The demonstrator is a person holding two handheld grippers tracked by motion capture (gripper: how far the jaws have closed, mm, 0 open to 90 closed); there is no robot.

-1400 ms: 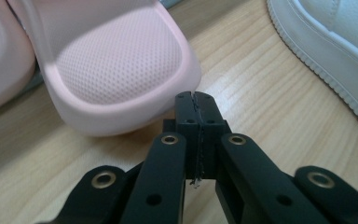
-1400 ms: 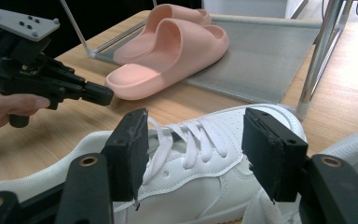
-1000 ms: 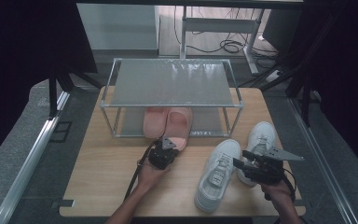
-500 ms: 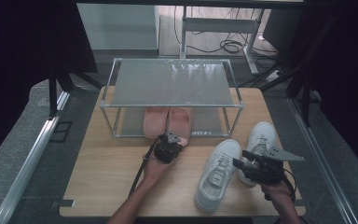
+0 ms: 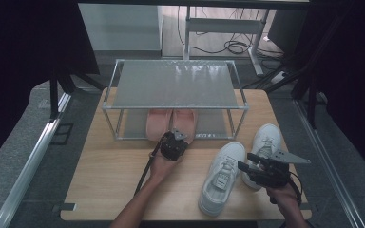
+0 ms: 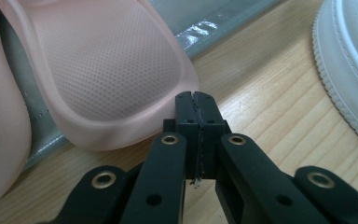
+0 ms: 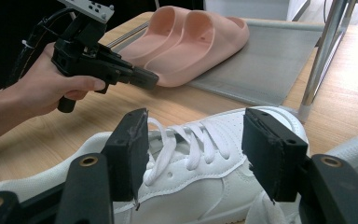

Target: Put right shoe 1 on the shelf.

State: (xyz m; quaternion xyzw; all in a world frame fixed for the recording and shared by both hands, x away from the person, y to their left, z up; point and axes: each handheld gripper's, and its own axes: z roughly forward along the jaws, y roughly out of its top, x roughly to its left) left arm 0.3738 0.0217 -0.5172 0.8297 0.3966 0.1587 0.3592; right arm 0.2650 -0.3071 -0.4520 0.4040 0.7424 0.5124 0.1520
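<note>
A pair of pink slippers (image 5: 165,123) lies on the lower shelf of a metal rack (image 5: 176,84). My left gripper (image 5: 178,136) is shut with nothing in it. Its tips rest right at the heel rim of the right-hand slipper (image 6: 112,70); in the left gripper view the left gripper (image 6: 196,100) has its jaws pressed together. Two white sneakers lie on the table, one (image 5: 221,175) in the middle and the other (image 5: 265,141) to its right. My right gripper (image 5: 245,161) is open. In the right gripper view the right gripper (image 7: 198,140) has its pads on either side of the laced sneaker (image 7: 200,186) without pressing it.
The wooden table (image 5: 109,175) has bare room at its left and front. A rack leg (image 7: 320,56) stands just beyond the sneaker's toe. Cables and a desk frame (image 5: 228,26) lie on the floor behind the table. The left hand (image 7: 51,88) shows in the right gripper view.
My left gripper has moved forward and slightly right, up to the heel of the right-hand pink slipper. The right gripper and both sneakers have stayed put.
</note>
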